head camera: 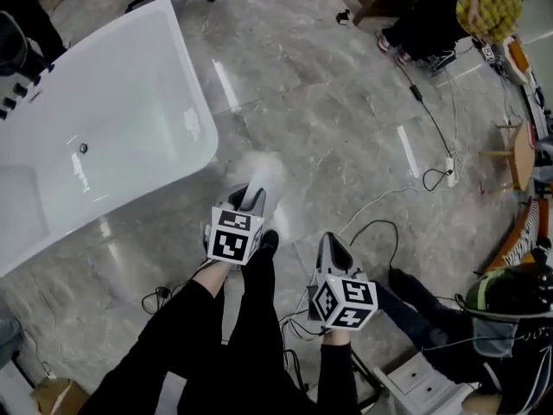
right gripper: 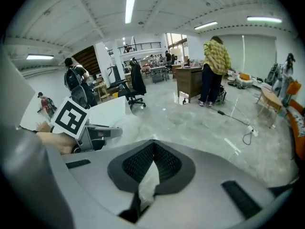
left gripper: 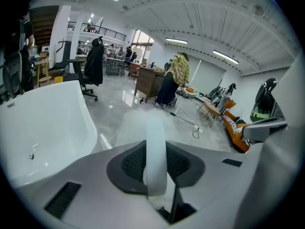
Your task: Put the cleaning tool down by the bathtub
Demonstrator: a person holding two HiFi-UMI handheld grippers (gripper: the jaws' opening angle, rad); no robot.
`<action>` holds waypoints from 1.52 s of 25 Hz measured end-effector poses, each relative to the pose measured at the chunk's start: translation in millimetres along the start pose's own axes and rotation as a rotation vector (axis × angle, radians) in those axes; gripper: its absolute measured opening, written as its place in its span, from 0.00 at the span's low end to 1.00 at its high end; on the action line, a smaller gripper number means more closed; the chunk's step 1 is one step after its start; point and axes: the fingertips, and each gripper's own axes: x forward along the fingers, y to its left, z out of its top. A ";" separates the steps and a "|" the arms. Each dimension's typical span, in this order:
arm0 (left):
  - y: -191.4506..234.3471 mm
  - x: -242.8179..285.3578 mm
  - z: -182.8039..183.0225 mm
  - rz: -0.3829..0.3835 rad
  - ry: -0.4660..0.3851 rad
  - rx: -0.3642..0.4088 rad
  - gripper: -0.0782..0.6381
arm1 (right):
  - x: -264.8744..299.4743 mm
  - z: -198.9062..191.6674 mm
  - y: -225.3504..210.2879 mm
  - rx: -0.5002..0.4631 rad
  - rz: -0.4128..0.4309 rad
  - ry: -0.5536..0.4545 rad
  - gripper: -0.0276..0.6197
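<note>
Blur hides the cleaning tool (head camera: 264,176) head beside the bathtub (head camera: 130,93); my left gripper (head camera: 249,200) clamps its handle (left gripper: 156,151), right gripper (right gripper: 151,162) pinches 1 unidentifiable white scrap (right gripper: 148,185).

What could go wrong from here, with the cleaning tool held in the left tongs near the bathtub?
The left tongs grip the cleaning tool only by its thin handle; released carelessly, it may fall or roll away from the bathtub.
Cables lie on the floor close to the person's feet; a step could catch one.

Glossy grey marble floor (head camera: 328,119) under ceiling strip lights (right gripper: 129,8) — wooden desk (right gripper: 189,82), black office chair (right gripper: 136,87) beyond.
</note>
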 end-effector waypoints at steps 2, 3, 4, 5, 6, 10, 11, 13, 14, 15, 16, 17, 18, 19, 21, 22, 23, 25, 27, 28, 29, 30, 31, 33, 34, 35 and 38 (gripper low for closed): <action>3.2 19.9 -9.8 0.023 -0.001 -0.005 0.24 | 18.9 -3.7 -12.1 -0.017 0.023 0.014 0.04; 6.7 30.8 -15.0 0.033 0.001 -0.003 0.24 | 29.9 -7.1 -17.5 -0.019 0.030 0.019 0.04; 11.6 42.4 -20.0 0.043 0.004 0.000 0.24 | 41.5 -11.0 -22.4 -0.020 0.035 0.021 0.04; 16.9 54.7 -25.9 0.053 0.007 0.000 0.24 | 53.2 -15.4 -27.0 -0.021 0.041 0.023 0.04; 22.1 67.5 -33.4 0.063 0.011 -0.004 0.24 | 65.1 -20.8 -31.9 -0.025 0.048 0.024 0.04; 42.5 119.5 -68.6 0.088 0.018 -0.014 0.24 | 119.3 -49.8 -53.6 -0.041 0.058 0.031 0.04; 47.6 131.4 -76.6 0.090 0.018 -0.013 0.24 | 134.0 -57.3 -58.6 -0.046 0.056 0.031 0.04; 59.4 155.0 -93.8 0.092 0.010 -0.010 0.24 | 163.1 -70.4 -66.2 -0.060 0.058 0.028 0.04; 65.9 166.6 -102.5 0.092 0.004 -0.005 0.24 | 177.2 -75.8 -68.6 -0.067 0.060 0.025 0.04; 72.0 177.5 -110.9 0.090 0.002 0.002 0.24 | 190.7 -80.7 -70.8 -0.074 0.064 0.021 0.04; 77.1 187.9 -118.7 0.087 0.003 0.011 0.24 | 203.3 -85.1 -73.1 -0.079 0.067 0.017 0.04; 81.8 197.9 -126.0 0.085 0.004 0.022 0.24 | 215.4 -89.2 -75.7 -0.082 0.070 0.012 0.04; 86.5 207.4 -133.6 0.085 0.008 0.034 0.24 | 226.9 -93.5 -78.5 -0.085 0.072 0.006 0.04; 91.4 216.3 -141.8 0.087 0.013 0.042 0.24 | 238.1 -98.2 -81.2 -0.088 0.073 0.000 0.04; 102.9 233.6 -158.6 0.090 0.019 0.047 0.24 | 260.0 -108.5 -84.8 -0.103 0.076 -0.008 0.04; 109.0 242.1 -166.5 0.092 0.020 0.046 0.24 | 270.7 -113.3 -85.8 -0.114 0.078 -0.012 0.04; 115.3 250.5 -173.9 0.093 0.021 0.044 0.24 | 281.2 -117.7 -86.5 -0.126 0.081 -0.015 0.04; 127.8 267.0 -187.6 0.098 0.023 0.039 0.24 | 301.3 -125.9 -86.8 -0.144 0.092 -0.023 0.04; 139.4 283.4 -202.1 0.105 0.024 0.027 0.24 | 320.2 -134.5 -86.5 -0.162 0.107 -0.028 0.04; 144.7 291.2 -209.5 0.110 0.026 0.022 0.24 | 329.2 -139.0 -86.4 -0.174 0.113 -0.030 0.04; 149.6 298.8 -216.3 0.114 0.028 0.020 0.24 | 337.9 -143.4 -86.6 -0.187 0.117 -0.033 0.04; 154.2 306.6 -222.9 0.117 0.028 0.021 0.24 | 346.0 -147.8 -87.2 -0.198 0.121 -0.037 0.04; 158.2 314.6 -229.7 0.118 0.028 0.022 0.24 | 353.6 -152.0 -88.5 -0.206 0.126 -0.041 0.04; 164.9 328.2 -241.3 0.120 0.039 0.018 0.24 | 368.8 -158.7 -92.5 -0.216 0.134 -0.050 0.04; 168.5 334.2 -246.1 0.122 0.046 0.018 0.24 | 376.3 -161.5 -94.4 -0.219 0.135 -0.054 0.05; 172.7 340.7 -250.8 0.124 0.052 0.021 0.24 | 383.7 -164.2 -96.0 -0.220 0.135 -0.058 0.04; 186.2 362.4 -265.8 0.132 0.063 0.036 0.24 | 405.6 -173.8 -100.4 -0.226 0.132 -0.075 0.04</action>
